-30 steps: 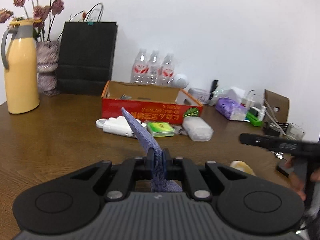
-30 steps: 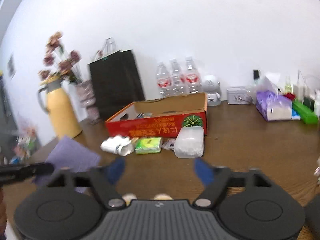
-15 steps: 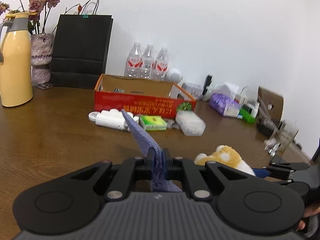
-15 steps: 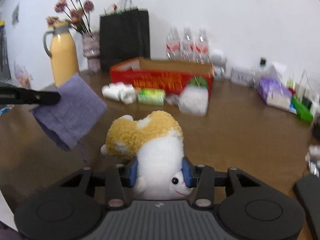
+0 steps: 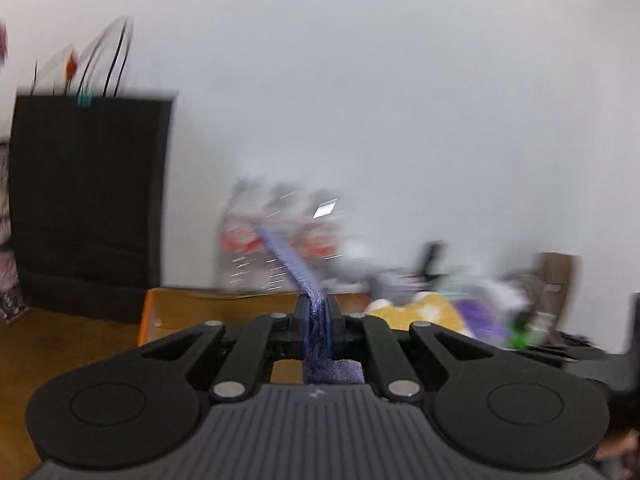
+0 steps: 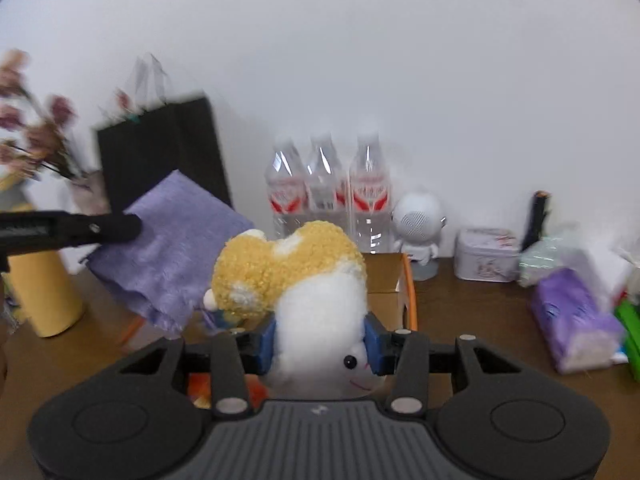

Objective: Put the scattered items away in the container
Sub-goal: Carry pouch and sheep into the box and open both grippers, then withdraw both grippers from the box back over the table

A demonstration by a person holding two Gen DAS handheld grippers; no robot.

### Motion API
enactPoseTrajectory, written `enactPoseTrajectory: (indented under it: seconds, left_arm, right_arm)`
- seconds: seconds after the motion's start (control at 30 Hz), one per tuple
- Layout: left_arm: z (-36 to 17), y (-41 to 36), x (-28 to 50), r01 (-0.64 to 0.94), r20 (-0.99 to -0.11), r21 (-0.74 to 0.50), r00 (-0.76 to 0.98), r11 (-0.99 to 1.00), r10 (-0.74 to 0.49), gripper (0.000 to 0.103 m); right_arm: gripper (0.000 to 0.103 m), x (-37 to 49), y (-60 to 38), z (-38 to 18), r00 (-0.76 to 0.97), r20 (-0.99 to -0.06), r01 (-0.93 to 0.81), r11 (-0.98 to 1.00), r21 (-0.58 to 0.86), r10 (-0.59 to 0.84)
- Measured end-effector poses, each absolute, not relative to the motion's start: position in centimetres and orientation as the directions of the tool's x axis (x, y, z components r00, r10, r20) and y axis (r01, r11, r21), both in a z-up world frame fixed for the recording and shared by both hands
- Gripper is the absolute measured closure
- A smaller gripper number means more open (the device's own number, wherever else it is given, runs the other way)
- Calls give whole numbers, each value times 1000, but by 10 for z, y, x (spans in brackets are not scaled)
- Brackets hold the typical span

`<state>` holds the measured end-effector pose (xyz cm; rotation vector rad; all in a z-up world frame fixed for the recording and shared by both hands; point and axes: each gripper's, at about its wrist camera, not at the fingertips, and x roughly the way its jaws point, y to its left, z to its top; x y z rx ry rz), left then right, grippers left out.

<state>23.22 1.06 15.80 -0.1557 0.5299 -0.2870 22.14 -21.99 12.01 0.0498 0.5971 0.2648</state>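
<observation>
Left gripper: jaws pressed fully together on a purple cloth, a soft, nubbly woven fabric. In the left wrist view the cloth runs edge-on as a thin strip up from frame centre; in the right wrist view it shows at centre left as a flat, roughly square sheet hanging from the black fingers.

Right gripper: jaws part-way open, blue pads pressing both sides of a plush toy. The toy is rounded, with curly yellow pile above, smooth white pile below, and a black bead eye near the lower centre of the frame.

Container: an open cardboard box, brown inside with an orange rim, low in the centre of both views, directly beyond both grippers. Cloth and toy are both held in the air close to it.

Background: a matte black paper bag at upper left, three clear plastic bottles at centre against the white wall, a brown wooden table. The left wrist view is heavily blurred.
</observation>
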Motion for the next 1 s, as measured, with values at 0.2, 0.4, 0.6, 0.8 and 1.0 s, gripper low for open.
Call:
enactPoseTrajectory:
  seconds: [0.2, 0.4, 0.6, 0.8, 1.0]
  left_arm:
    - [69, 11, 365, 116, -744, -189, 631, 975, -220, 94]
    - [44, 13, 383, 13, -820, -110, 563, 994, -98, 11]
    - [93, 17, 363, 14, -823, -93, 561, 996, -85, 0]
    - [125, 11, 335, -11, -841, 81, 536, 997, 74, 0]
    - [139, -2, 275, 0, -849, 86, 524, 996, 74, 0]
  right_arm:
    - [60, 348, -187, 65, 686, -712, -130, 988, 78, 147]
    - [49, 396, -171, 25, 561, -824, -112, 993, 24, 83]
    - [20, 383, -168, 62, 562, -818, -160, 986, 36, 121]
    - [8, 357, -176, 91, 423, -886, -220, 970, 105, 192]
    - [8, 300, -183, 116, 419, -889, -213, 972, 102, 185]
